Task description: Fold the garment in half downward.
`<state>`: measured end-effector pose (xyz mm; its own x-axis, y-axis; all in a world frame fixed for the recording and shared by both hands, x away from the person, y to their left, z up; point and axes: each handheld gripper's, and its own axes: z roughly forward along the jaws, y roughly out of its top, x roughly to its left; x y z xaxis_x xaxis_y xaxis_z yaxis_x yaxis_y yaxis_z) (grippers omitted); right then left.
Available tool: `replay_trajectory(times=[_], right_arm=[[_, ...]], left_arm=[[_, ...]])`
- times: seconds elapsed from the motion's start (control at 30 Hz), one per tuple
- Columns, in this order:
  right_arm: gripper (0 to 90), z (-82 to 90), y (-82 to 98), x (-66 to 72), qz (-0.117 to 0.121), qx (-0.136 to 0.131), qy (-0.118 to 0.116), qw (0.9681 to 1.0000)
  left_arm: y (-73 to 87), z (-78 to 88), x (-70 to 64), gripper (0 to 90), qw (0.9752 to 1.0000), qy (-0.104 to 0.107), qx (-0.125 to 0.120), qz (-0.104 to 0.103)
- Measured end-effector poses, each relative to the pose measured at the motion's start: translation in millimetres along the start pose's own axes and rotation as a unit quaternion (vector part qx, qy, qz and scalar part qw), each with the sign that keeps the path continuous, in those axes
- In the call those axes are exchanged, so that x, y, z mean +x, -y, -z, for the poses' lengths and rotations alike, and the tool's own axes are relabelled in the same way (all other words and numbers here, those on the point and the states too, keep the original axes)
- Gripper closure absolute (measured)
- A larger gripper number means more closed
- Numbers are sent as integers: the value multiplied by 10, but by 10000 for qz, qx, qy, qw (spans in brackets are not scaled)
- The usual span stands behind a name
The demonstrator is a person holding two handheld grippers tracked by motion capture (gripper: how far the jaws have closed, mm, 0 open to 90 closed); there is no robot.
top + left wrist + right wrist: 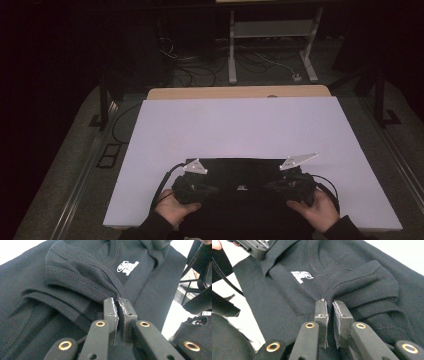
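Left hand point(172, 210): near edge, left of centre, wrapped round the left gripper point(117, 305).
Right hand point(314, 209): near edge, right of centre, wrapped round the right gripper point(329, 305).
Left gripper fingers point(111, 312): pinched together on a bunched fold of the black garment point(82, 277), cloth running down into the slit between the pads.
Right gripper fingers point(342, 317): drawn in on a ribbed fold of the same garment, thin gap showing at the tips, fabric pulled into it; read as clamped on cloth.
Garment place: near middle of the white tabletop point(240, 130), between both hands, near part spilling toward the person, far edge lying straight across.
Garment detail: small white logo point(127, 266) on the chest, stitched neckline just beyond it, ribbed hems doubled over by each gripper.
Step in hand: judged mid-fold, both sides gripped at matching spots left and right, cloth held low over the tabletop.
Next move calls for: probably carrying both pinched folds together in one even motion, keeping both grips tight, laying the layer flat before letting go; uneven pull likely to skew the fold.
Far: bare tan strip point(240, 92) beyond the white sheet, then a white frame stand point(272, 45) and loose cables point(195, 67) on the dark floor.
Count: hands 2, grippers 2, grey three-cornered plates 2, garments 1, logos 1, stands 1, cables several, too tangled to number.
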<state>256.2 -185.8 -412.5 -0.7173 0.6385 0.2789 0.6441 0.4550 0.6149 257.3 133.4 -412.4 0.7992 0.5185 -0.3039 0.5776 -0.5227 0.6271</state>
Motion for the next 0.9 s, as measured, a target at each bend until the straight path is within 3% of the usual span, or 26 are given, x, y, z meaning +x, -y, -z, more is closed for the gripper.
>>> replay_trajectory(times=[0.47,0.9], right_arm=[[808,28,65,100,45,90,-103,9999],[793,36,130,185,47,195,-153,9997]], left_arm=[[122,28,-110,837,9998,158,129,77],[185,23,-169,814,9992,246,323,-51]])
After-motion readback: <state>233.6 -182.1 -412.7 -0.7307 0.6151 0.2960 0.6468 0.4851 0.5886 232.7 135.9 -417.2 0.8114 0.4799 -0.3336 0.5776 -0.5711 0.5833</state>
